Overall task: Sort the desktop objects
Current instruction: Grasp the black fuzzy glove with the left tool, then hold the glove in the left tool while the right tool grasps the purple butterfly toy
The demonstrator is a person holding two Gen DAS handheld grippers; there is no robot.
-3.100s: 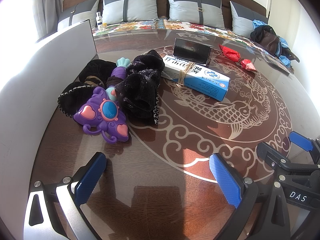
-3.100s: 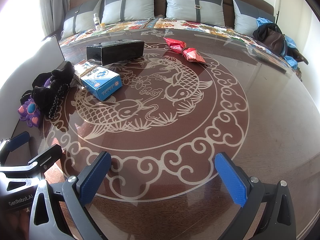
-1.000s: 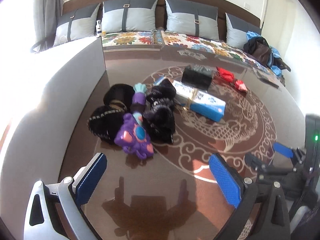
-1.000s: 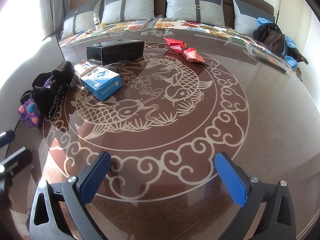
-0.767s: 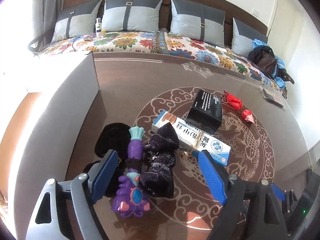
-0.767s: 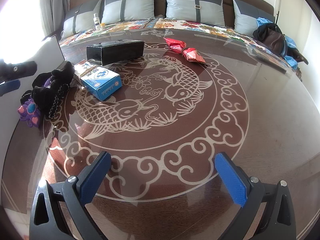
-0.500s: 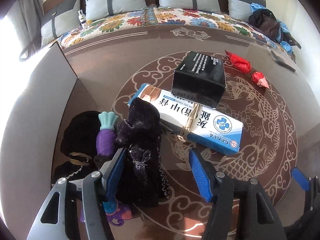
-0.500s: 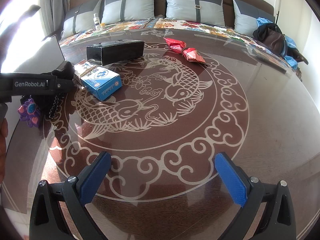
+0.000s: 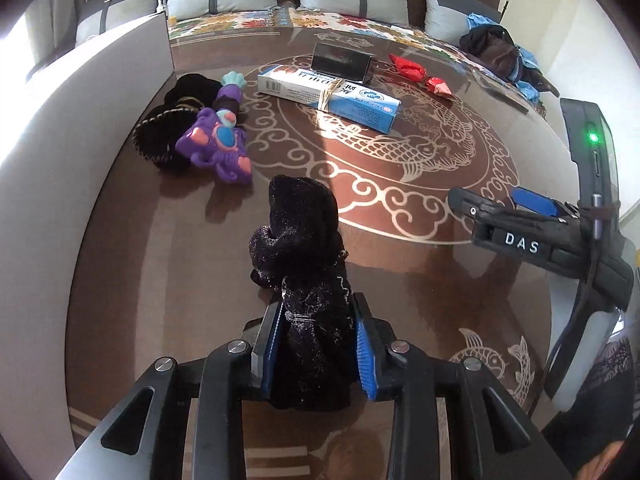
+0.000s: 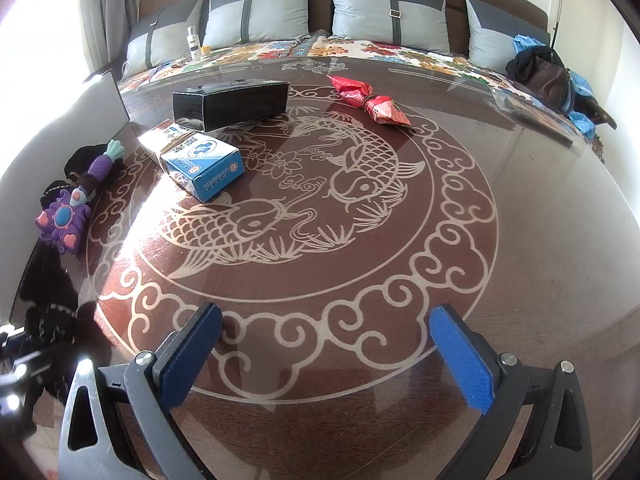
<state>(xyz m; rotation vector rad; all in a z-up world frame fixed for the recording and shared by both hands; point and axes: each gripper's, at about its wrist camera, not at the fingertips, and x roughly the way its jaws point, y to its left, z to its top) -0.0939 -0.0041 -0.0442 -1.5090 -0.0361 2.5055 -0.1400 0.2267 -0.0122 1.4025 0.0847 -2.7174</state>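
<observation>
Currently on the table (image 10: 540, 240), with grip states and hazards:

Left gripper (image 9: 318, 344): clenched on a black velvet pouch (image 9: 308, 264), pinched at its lower part between the blue pads (image 9: 364, 356). Upper part flopping forward, unsupported, above the near left edge of the table. Cannot tell whether the hanging end touches the glass.

Right gripper (image 10: 320, 356): released, jaws spread wide, nothing between them, hovering over the near edge of the table. Also seen from the left wrist camera, at the right edge.

Purple toy (image 9: 218, 146): near the left edge, lying against a black hat (image 9: 160, 140), beside the white board (image 9: 80, 120) standing along that edge.

Blue and white box (image 9: 332, 94): past the toy, toward the far edge, bound with a rubber band. Black box (image 9: 340, 64) just behind it, touching or nearly so.

Red wrapper (image 10: 370, 98): toward the far right of the pattern, apart from the boxes.

Step in hand, by judgement: carrying the pouch away from the pile to its sorted place. Most items not yet sorted.

Hazards, by judgement:
- Slipping: soft, limp fabric held on a narrow fold; likely to slide out under a quick swing.
- Snagging: a thin cord or trim visible on the pouch, liable to catch on a pad at release.
- Dragging: drooping end liable to sweep the toy if carried low.
- Collision: grippers near each other at the near edge.
</observation>
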